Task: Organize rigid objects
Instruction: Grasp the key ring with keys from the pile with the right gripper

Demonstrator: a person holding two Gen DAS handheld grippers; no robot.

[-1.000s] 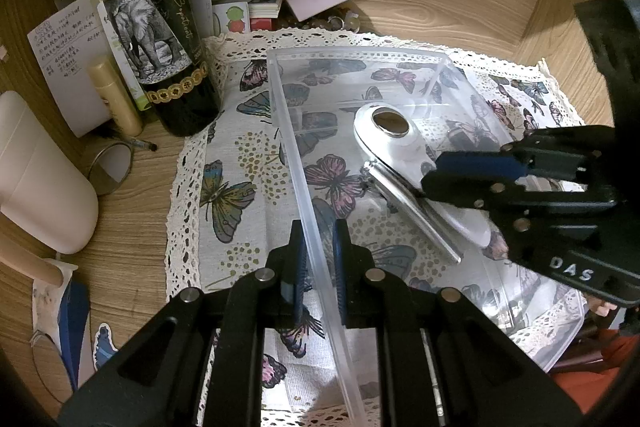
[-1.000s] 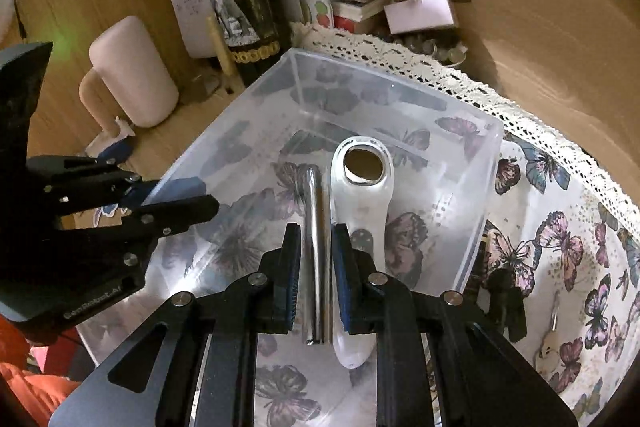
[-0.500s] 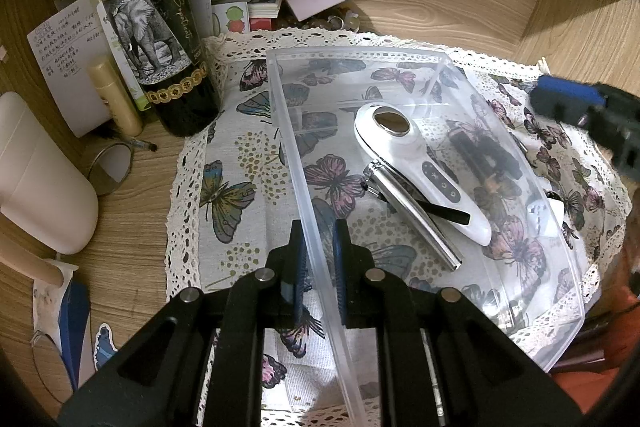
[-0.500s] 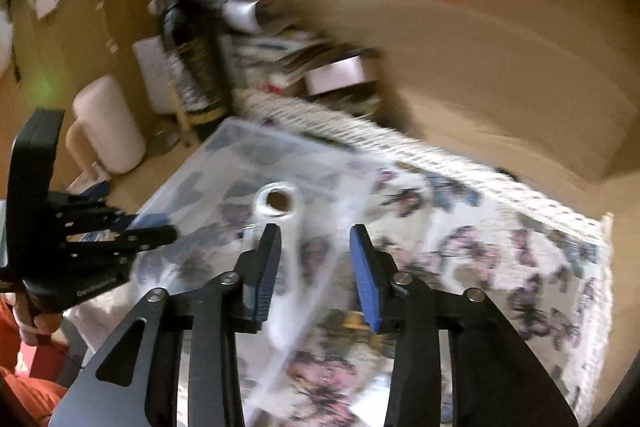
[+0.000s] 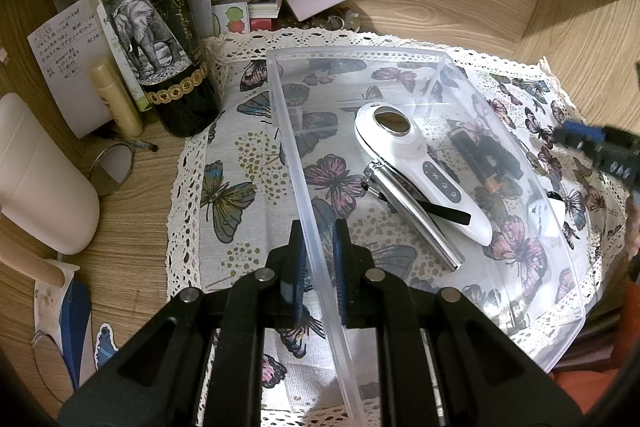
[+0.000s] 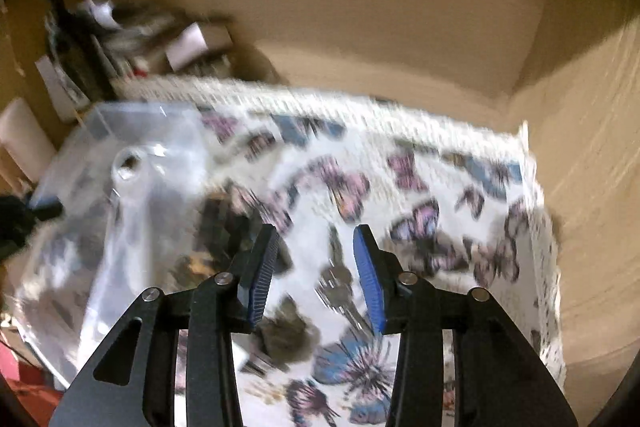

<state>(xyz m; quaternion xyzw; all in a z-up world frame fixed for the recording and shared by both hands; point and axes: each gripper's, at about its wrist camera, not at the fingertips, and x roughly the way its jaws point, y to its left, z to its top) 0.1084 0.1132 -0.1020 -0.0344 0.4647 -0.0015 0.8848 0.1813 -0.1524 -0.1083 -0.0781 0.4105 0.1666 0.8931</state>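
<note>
While blur smears the right view:
Left gripper (image 5: 319, 247): fingers clamp the clear bin (image 5: 460, 61) wall.
Right gripper (image 6: 314, 269): fingers apart, empty, above butterfly cloth (image 6: 424, 195).

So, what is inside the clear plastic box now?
The clear plastic box holds a white handheld device and a metal tube with a black strap, lying partly under it. Dark items show behind its far wall.

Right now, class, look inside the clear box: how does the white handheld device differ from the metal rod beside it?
The white handheld device is broad and rounded, plastic, with a dark oval window and buttons; the metal rod is slim, straight and shiny. The device partly overlaps the rod along one side. Both lie flat on the bottom of the clear box, angled the same way.
</note>
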